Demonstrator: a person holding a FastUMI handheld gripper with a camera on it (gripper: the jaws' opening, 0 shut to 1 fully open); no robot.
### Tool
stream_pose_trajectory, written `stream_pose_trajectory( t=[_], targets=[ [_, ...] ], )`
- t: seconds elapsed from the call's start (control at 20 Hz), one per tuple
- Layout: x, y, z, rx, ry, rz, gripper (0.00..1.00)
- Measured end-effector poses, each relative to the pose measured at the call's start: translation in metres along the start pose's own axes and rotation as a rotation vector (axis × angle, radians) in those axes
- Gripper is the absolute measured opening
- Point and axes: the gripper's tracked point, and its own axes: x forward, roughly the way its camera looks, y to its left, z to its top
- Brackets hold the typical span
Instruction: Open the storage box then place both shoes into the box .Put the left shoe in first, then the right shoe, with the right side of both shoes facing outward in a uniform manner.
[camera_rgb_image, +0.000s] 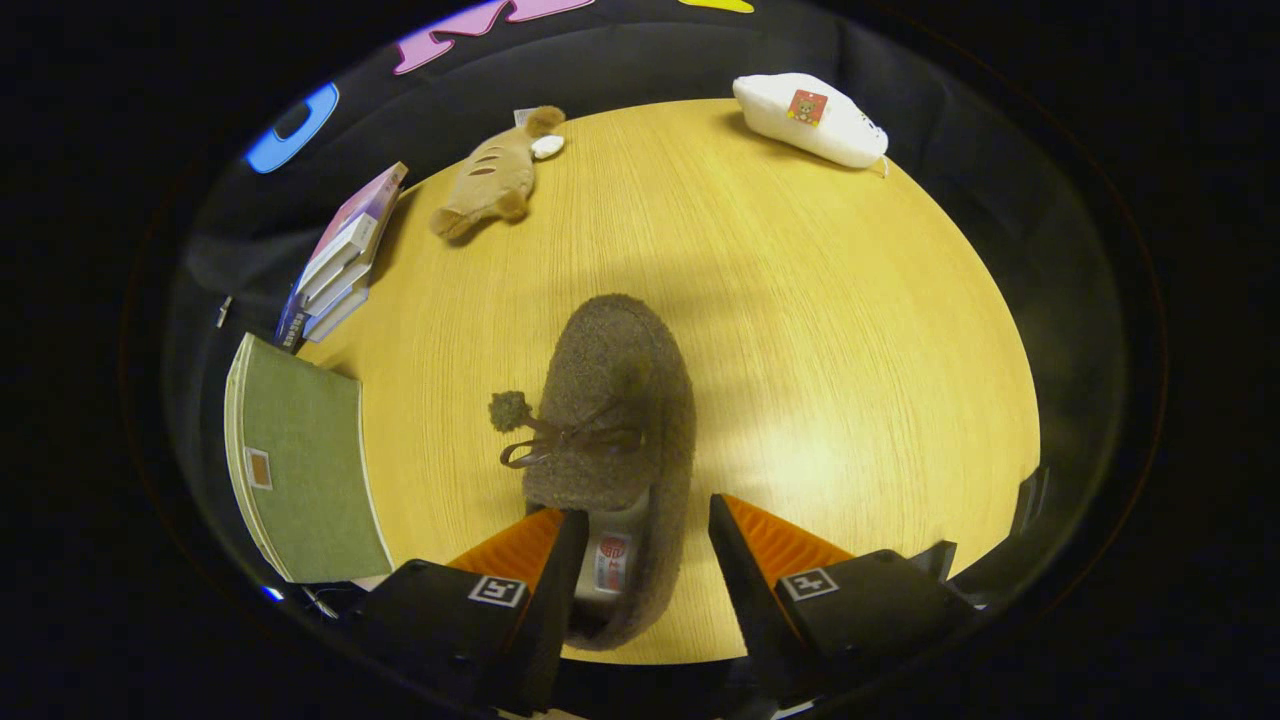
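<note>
Now the gripper (640, 520) straddles the fuzzy brown slipper's (615, 400) heel, fingers apart; closing and lifting comes next.

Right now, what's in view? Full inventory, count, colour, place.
shoe: 1, brown fuzzy with a bow and pompom, on the table, heel end between the gripper fingers, toe pointing away
table: 1, light wood
green book: 1, green cover, table edge, left of the shoe
book stack: 1 stack, white and pink, beyond the green book
plush toy: 1, tan with brown stripes, far side of the table, beyond the shoe
white pouch: 1, white with a small red patch, far right of the table
gripper: 1, open, fingers either side of the shoe's heel opening; contact unclear
</note>
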Motion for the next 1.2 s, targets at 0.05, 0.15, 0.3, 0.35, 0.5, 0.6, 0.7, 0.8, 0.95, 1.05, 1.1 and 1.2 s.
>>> stream_pose_trajectory(
  t=[0.05, 0.15, 0.3, 0.35, 0.5, 0.6, 0.7, 0.8, 0.95, 1.05, 1.1, 1.2],
  targets=[
    [0.005, 0.000, 0.000, 0.009, 0.007, 0.001, 0.67],
    [0.011, -0.010, 0.000, 0.007, 0.012, -0.025, 0.46],
    [0.011, -0.016, 0.001, 0.113, -0.002, 0.027, 0.11],
    [0.008, -0.018, 0.001, 0.149, -0.006, 0.043, 0.06],
    [-0.001, -0.018, -0.004, 0.169, -0.019, 0.075, 0.06],
    [-0.011, -0.011, -0.004, 0.178, -0.033, 0.105, 0.06],
    [-0.023, 0.001, -0.002, 0.201, -0.046, 0.143, 0.06],
    [-0.038, 0.018, 0.004, 0.221, -0.064, 0.182, 0.06],
    [-0.064, 0.062, 0.011, 0.257, -0.072, 0.280, 0.06],
    [-0.082, 0.093, 0.017, 0.231, -0.081, 0.333, 0.06],
    [-0.092, 0.109, 0.021, 0.214, -0.091, 0.355, 0.05],
    [-0.110, 0.142, 0.027, 0.169, -0.110, 0.397, 0.05]
  ],
)
